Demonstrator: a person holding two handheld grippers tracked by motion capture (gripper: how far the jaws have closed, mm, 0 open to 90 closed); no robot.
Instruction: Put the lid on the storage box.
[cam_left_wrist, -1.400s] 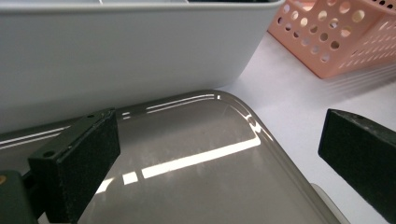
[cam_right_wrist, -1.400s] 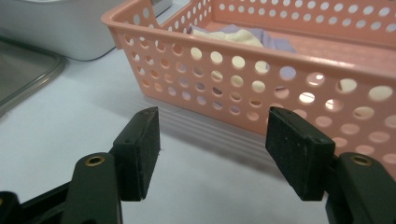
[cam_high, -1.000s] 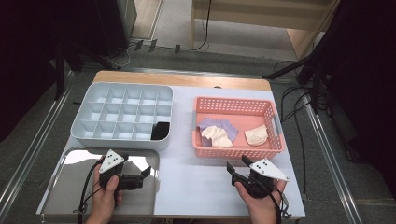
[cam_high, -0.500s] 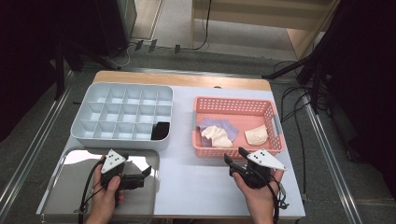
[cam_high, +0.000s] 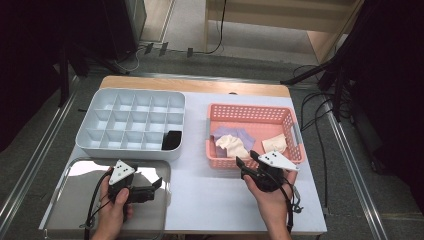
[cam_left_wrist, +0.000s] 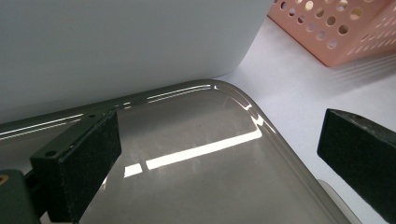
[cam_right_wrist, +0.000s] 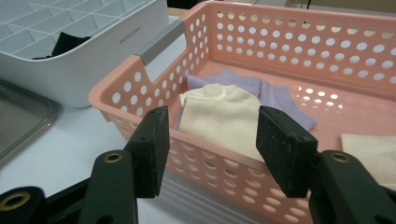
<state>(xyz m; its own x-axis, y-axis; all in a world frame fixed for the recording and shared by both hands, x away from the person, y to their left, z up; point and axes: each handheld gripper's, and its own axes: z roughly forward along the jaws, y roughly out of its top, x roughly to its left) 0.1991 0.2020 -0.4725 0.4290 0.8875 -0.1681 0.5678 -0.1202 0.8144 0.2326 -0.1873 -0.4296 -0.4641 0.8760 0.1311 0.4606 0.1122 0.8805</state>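
Moved since the earlier frames: right gripper, carried from the open table near the person up to the near wall of the pink basket; its jaws have just been closing and are now held partly open, with nothing between them.

Item 1. Right gripper. Empty; pads clear of any cloth. In the right gripper view the jaws are aimed over the basket's near rim and frame the cream folded cloth.

Item 2. Cream folded cloth. Lying in the near left part of the basket, on top of a lilac cloth. A second cream cloth lies apart, toward the basket's right end.

Item 3. Left gripper. Jaws wide apart, empty, held low over the metal tray near its corner; the left hand is not seen to have shifted.

Item 4. Compartment box. Pale grey, left of the basket; a black cloth occupies its near right cell.

Step in hand, as judged: approach to a pick from the basket, no grip yet made.

Next move, as judged: the jaws are to be lifted over the rim, lowered onto the cream folded cloth and closed on that piece alone, the lilac cloth being left behind.
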